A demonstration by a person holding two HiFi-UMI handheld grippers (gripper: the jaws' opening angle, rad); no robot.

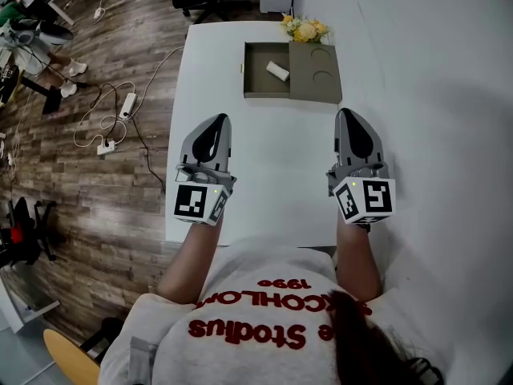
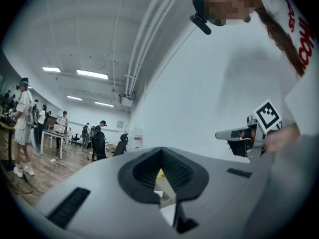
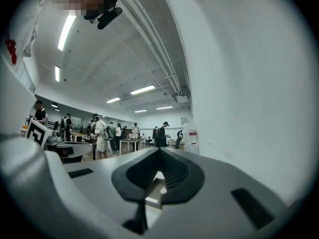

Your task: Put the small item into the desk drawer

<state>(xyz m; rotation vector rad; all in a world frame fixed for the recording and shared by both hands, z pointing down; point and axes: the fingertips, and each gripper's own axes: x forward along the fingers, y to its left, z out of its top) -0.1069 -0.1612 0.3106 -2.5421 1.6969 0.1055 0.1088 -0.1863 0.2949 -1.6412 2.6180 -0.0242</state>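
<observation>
An olive-grey drawer box (image 1: 315, 72) stands at the far middle of the white desk (image 1: 272, 159). Its drawer (image 1: 255, 91) is pulled out to the left, and a small white cylindrical item (image 1: 276, 70) lies inside it. My left gripper (image 1: 222, 119) hovers over the desk's near left, shut and empty, well short of the drawer. My right gripper (image 1: 345, 112) is at the near right, level with it, also shut with nothing in it. In the left gripper view the left gripper (image 2: 160, 151) has its jaws together. The right gripper (image 3: 159, 151) looks the same in its own view.
A bunch of yellow flowers (image 1: 304, 29) sits behind the box at the desk's far edge. A white wall (image 1: 433, 95) runs along the right. Cables and power strips (image 1: 120, 111) lie on the wooden floor to the left. Several people stand at tables (image 3: 102, 136) in the room beyond.
</observation>
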